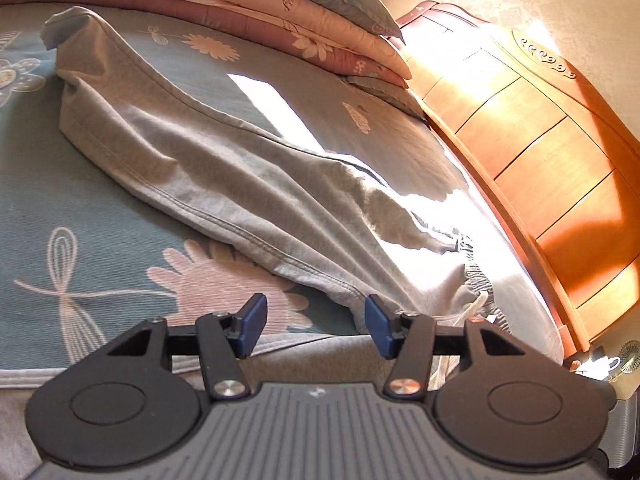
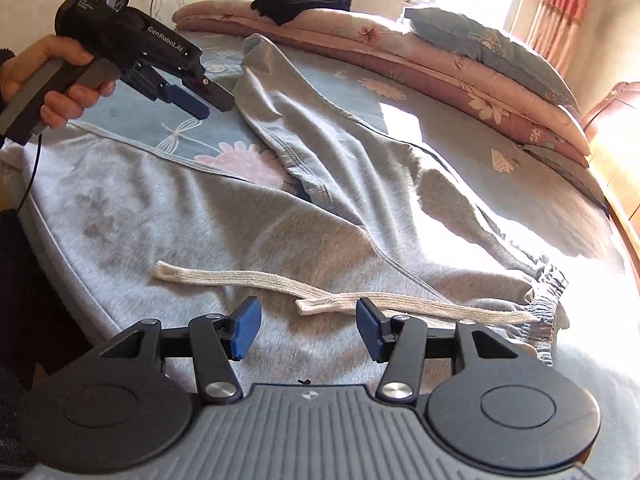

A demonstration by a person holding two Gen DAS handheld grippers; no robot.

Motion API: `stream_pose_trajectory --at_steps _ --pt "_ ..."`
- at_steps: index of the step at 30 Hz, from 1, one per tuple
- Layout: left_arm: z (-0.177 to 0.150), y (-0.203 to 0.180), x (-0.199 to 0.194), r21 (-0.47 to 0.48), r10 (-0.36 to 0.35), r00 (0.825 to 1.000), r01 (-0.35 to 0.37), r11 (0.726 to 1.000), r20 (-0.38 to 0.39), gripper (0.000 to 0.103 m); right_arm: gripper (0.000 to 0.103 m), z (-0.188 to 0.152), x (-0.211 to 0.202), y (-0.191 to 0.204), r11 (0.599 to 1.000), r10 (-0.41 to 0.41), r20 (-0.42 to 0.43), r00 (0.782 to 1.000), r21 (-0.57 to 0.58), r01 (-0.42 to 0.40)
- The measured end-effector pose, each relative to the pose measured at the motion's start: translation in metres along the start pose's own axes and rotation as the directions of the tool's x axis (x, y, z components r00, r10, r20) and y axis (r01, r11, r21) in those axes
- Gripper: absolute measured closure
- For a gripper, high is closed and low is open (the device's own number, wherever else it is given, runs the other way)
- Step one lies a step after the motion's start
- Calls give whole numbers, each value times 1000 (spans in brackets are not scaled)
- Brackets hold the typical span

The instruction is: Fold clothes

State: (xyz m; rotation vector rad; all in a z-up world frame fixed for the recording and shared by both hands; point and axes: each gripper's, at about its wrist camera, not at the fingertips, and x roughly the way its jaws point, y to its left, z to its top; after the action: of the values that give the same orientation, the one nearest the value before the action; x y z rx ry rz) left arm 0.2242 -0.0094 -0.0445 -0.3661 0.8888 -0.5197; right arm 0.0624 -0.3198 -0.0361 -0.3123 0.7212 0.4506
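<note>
While both tools hang spread with nothing between their blue pads, the grey pants [image 2: 280, 208] lie across the bed [image 2: 460, 128], one leg [image 1: 168, 120] running away toward the pile of quilts [image 2: 460, 64], the other leg [image 2: 132, 200] draped along the near edge. Their waistband [image 2: 548, 300] sits bunched at the right, and the white drawstring [image 2: 320, 292] trails loose over the seat. Seen from its own camera, the left tool [image 1: 316, 322] hovers just above the crotch seam; seen from the right camera it is held in a hand [image 2: 44, 76] over the far leg. Close above the drawstring sits the right tool [image 2: 308, 328].

By the look of it, the cloth is soft, light jersey: it will sag and crease, slide a little on the bedspread, and cannot be pushed, only drawn. Thick places would give the surest hold, namely the gathered waistband, the stitched seam, or a cuff [image 1: 64, 24]. A pinch on thin single cloth could slip or take one layer only. That drawstring may snag or get caught in the pads. Whether these spread legs come ahead of a fold or follow an undone one cannot be told
</note>
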Motion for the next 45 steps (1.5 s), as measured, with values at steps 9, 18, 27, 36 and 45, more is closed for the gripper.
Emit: stream_pose_trajectory --at_steps 9,18,27,36,45 --pt "5 6 97 -171 -95 981 66 983 -168 47 38 -10 21 -28 987 13 23 1000 163 -16" --pt "17 14 123 -246 -209 973 180 952 -94 47 38 -12 37 -41 977 29 23 999 210 -33" --pt "58 14 131 -243 -239 971 232 942 2 44 35 13 57 -31 984 39 56 998 173 -48" --pt "14 8 143 -75 -267 954 259 963 -140 41 35 10 58 -28 981 52 46 998 182 -59" --pt "36 -20 132 144 -307 945 322 936 -115 51 35 18 61 -32 982 78 46 996 167 -85"
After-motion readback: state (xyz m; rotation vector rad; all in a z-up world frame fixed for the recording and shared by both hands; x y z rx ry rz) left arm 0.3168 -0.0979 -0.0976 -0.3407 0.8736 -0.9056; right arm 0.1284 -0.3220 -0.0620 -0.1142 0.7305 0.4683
